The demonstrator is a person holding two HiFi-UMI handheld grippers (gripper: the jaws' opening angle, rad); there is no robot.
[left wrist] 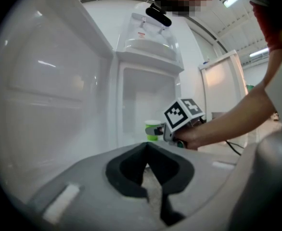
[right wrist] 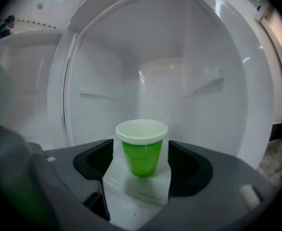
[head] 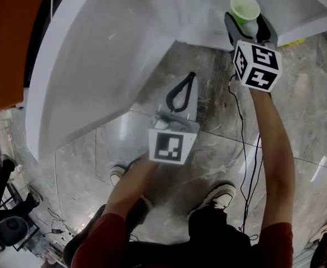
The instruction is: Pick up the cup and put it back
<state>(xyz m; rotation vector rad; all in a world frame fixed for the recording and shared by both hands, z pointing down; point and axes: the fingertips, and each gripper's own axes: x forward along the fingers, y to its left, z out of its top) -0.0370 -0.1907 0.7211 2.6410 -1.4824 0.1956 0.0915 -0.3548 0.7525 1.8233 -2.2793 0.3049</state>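
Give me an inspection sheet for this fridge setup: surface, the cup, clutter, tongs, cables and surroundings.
Surface: white ledge inside the fridge, carrying the cup.
Job's things: green cup upright on the ledge.
Clutter: nothing seen.
Grippers: right tongs open, one jaw on each side of the cup, not touching it; left tongs shut, empty, held back from the fridge.
Cables: black cable hangs from the right tongs towards the floor.
Surroundings: white fridge, door swung wide; marble floor.
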